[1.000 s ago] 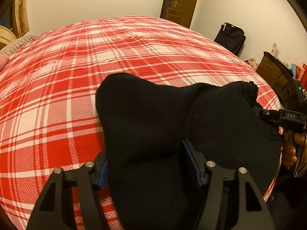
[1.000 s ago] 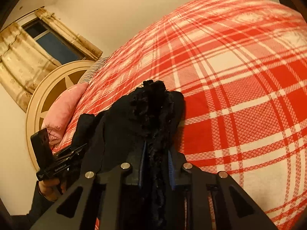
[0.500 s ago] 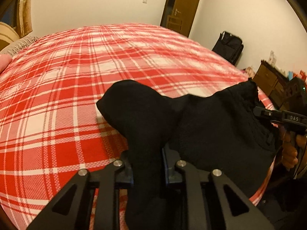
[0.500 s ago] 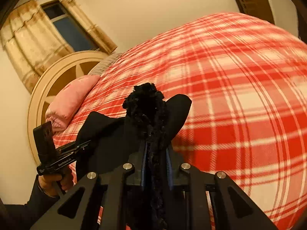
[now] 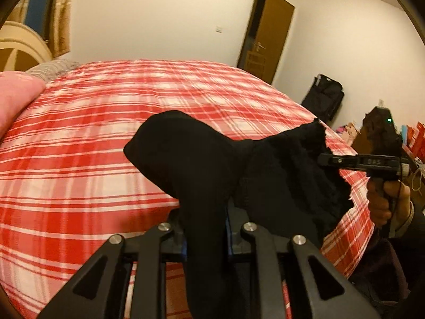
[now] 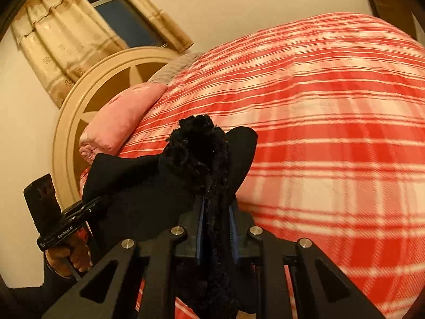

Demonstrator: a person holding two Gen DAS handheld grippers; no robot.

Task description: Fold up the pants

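Clamping down on black cloth, the left gripper (image 5: 205, 228) now has its jaws drawn narrow around a thick fold of the pants (image 5: 202, 164); a second ago those same jaws stood wide on either side of the cloth, so the grasp on this side has only just been made; the right gripper (image 6: 215, 226) pinches a fuzzier, frayed-looking edge of the same garment between its blue pads, as it did a second ago; between the two grips the pants hang in a slack dark span, raised higher off the bedspread (image 5: 79, 159) than before, near the bed's front edge and toward its right corner; the lower part of the cloth drops out of sight below both cameras, so whether any of it touches the bed I cannot tell; farther out lie the pink pillow (image 6: 119, 114) by the headboard (image 6: 77, 111) and the open door (image 5: 265, 37); with both ends held and lifted, the garment looks ready to be spread or carried over for a fold, which seems not yet begun.
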